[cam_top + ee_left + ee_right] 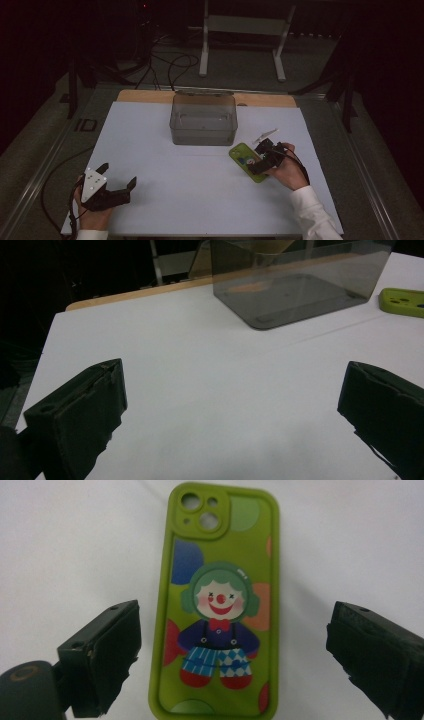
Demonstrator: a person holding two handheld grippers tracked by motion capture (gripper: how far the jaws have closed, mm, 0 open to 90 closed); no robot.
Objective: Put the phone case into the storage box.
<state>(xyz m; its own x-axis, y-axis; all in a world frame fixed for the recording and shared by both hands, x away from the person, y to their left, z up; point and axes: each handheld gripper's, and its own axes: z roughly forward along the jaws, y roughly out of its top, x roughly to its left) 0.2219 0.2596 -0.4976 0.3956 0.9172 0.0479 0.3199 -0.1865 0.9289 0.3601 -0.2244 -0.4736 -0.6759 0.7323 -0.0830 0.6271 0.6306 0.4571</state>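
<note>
Right gripper [266, 156] over the green phone case [220, 605], jaws wide apart on either side of it, not touching. Case lies flat on the white table [200, 190], clown print up, right of centre, just near-right of the clear bin [203, 120]. Left gripper [112, 187] near-left, jaws apart, nothing between them, well away from the case.

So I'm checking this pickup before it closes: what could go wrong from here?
The right gripper is open, its fingers either side of the green phone case, which lies flat on the white table. Closing on such a low, thin edge could slip or push it aside. The clear box stands close behind, so a high lift could knock it.
</note>
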